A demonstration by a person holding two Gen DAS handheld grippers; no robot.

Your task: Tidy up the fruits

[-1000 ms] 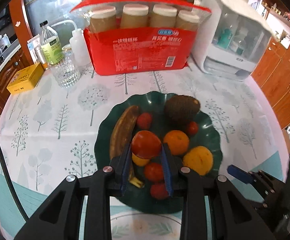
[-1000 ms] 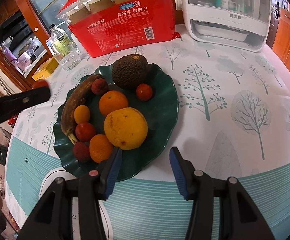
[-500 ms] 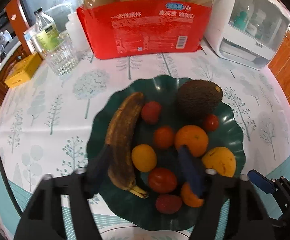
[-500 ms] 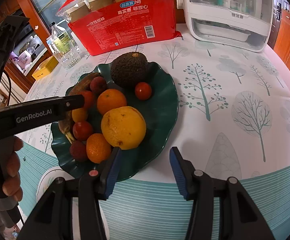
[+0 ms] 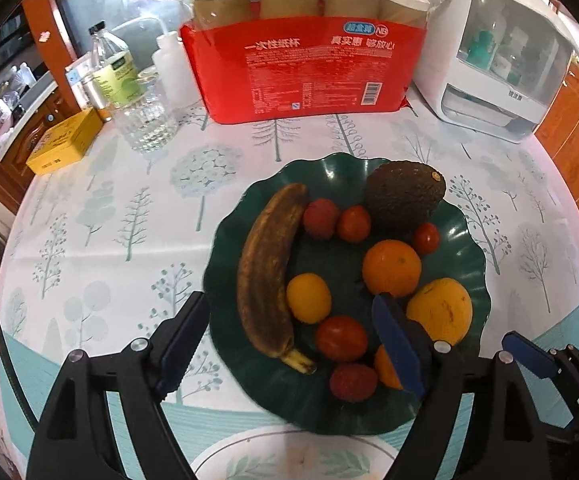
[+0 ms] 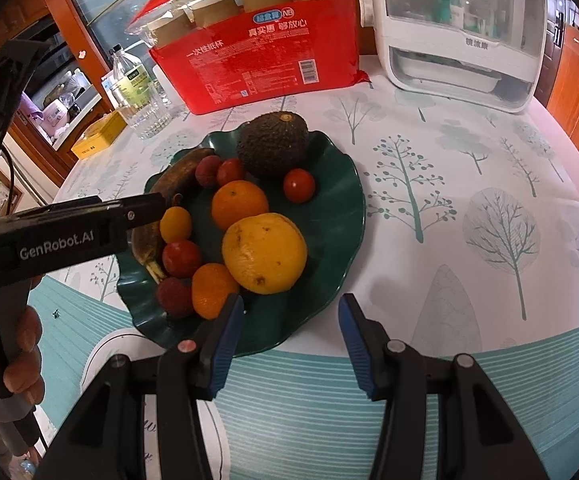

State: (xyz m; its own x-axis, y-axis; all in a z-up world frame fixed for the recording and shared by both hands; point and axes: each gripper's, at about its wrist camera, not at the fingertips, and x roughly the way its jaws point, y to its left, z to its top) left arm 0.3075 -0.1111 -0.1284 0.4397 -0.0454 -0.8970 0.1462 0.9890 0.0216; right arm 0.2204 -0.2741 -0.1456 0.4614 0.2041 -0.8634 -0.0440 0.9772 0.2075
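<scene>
Left gripper [image 5: 285, 338] jaws just opened wide, nothing clamped; the cherry tomato [image 5: 354, 223] it carried a second ago now sits on the green plate [image 5: 471, 240] beside the avocado [image 5: 405, 196]: one more fruit placed. Right gripper [image 6: 291, 330] hovers, jaws apart, empty. Only the right view shows the hand [image 6: 21, 360] gripping the left tool.

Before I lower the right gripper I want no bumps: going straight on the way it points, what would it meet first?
Probably the near rim of the green plate, right between the open fingers of the right gripper; depth is unclear.
</scene>
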